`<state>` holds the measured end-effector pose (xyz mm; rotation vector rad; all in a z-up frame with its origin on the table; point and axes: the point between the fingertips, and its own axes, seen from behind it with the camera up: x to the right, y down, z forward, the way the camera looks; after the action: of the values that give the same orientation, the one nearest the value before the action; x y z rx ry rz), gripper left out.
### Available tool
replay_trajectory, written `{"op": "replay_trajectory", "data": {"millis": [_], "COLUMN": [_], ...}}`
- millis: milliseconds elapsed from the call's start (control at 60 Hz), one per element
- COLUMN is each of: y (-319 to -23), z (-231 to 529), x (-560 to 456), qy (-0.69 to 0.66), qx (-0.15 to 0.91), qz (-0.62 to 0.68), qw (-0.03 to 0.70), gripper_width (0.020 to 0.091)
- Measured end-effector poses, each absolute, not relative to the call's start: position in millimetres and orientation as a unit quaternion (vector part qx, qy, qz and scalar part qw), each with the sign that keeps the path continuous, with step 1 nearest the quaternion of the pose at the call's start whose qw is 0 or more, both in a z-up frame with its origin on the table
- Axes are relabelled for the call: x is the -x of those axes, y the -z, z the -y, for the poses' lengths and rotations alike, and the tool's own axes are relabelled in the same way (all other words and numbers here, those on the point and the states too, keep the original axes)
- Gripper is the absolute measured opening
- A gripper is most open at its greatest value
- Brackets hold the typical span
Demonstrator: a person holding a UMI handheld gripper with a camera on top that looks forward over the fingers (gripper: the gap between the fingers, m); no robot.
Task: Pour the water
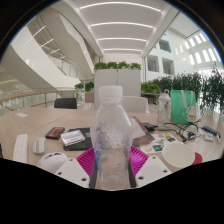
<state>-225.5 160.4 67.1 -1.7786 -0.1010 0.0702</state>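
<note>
From the gripper view, we're looking straight down the two fingers, and right in the middle stands a clear plastic bottle, upright, its white cap on top and its ribbed body filling the space between the fingers. The gripper has a finger on either side of the bottle, and the pink pads show flush against the bottle's flanks on both sides, so the fingers are clamped narrow around it, holding it by its lower body. The bottle looks pale and see-through; I cannot tell how much water is inside. Beyond it, a wide light-coloured table spreads out, and it's busy: a small dark phone-like item lies off to the left, a white-and-red box just beside the bottle's left flank, and a computer mouse-like white shape nearer the left finger. Off to the right, a tall green translucent container stands well apart from the bottle, with a slimmer clear vessel just beside it and a tangle of cables in front. Further back, white planter boxes with green plants line the far side, under a bright atrium ceiling with long strip lights.
</note>
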Motion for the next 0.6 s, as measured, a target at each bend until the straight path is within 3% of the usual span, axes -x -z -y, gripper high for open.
{"op": "replay_trajectory", "data": {"millis": [200, 333, 533, 600], "y": [-63, -101, -162, -159], "z": [-160, -155, -147, -146], "x": [228, 254, 243, 236], "qy": [-0.087, -0.283, -0.559, -0.616], "qx": [0.809, 0.787, 0.626, 0.561], "qz": [-0.006, -0.144, -0.413, -0.471], "qw": [0.581, 0.529, 0.355, 0.29], "gripper_width": [0.0375, 0.0356, 0.0356, 0.0358]}}
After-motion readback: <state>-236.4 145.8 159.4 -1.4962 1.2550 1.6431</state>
